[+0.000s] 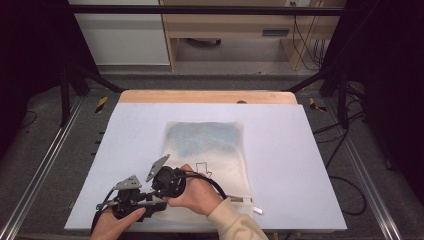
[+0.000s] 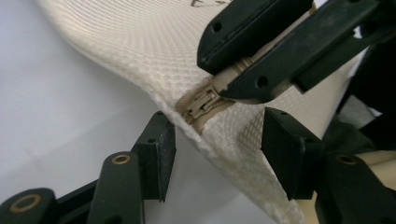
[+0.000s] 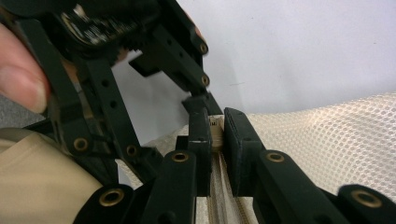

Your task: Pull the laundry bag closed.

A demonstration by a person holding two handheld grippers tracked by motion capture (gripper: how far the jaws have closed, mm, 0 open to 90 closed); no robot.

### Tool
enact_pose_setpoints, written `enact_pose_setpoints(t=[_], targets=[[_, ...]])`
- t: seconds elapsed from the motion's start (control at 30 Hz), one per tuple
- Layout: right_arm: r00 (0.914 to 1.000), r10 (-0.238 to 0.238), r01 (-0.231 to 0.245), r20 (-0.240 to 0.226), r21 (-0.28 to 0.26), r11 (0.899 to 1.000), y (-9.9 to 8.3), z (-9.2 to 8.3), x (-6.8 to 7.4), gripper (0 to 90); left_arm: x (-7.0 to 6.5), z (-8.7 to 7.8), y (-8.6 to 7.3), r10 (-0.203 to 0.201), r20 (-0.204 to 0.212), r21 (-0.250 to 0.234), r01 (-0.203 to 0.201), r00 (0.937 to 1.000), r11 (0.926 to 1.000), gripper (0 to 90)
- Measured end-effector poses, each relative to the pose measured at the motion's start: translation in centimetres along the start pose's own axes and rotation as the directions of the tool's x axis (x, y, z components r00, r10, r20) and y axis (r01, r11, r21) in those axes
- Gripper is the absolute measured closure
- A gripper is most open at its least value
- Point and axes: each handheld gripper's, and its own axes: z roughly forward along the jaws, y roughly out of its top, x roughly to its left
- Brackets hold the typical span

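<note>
High view has a cream mesh bag lying flat near the middle of the white table, with both hands working at its near left corner. So the right claw sits on that corner, and the left claw is just beside it, closer to the table edge.

Left gripper view is the good one: the left claw has its jaws spread wide, one on each side of the bag's edge, not squeezing anything. Right behind it, the other claw is pinched tight on the beige zipper pull at the end of the zip.

Right gripper view backs that up, the right claw jaws are closed down on the little pull tab, mesh running off to the side.
</note>
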Motion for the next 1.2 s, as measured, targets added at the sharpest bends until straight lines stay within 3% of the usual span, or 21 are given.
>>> enact_pose_setpoints(t=[0.27, 0.83, 1.2], targets=[[1.0, -0.004, 0.004, 0.005, -0.008, 1.0, -0.1, 0.0, -0.2, 82.0, 0.5, 0.4, 0.3, 0.007, 0.011, -0.003, -0.007, 0.9999, 1.0, 54.8], [0.9999, 0.005, -0.005, 0.011, -0.007, 1.0, -0.2, -0.1, -0.1, 82.0, 0.9, 1.5, 0.6, -0.006, 0.028, 0.001, 0.006, 0.9996, 1.0, 61.4], [1.0, 0.003, -0.003, 0.007, 0.001, 1.0, -0.5, -0.2, -0.3, 81.9, 1.1, 1.4, 0.5, -0.024, 0.038, -0.003, 0.025, 0.999, 0.9997, 80.1]])
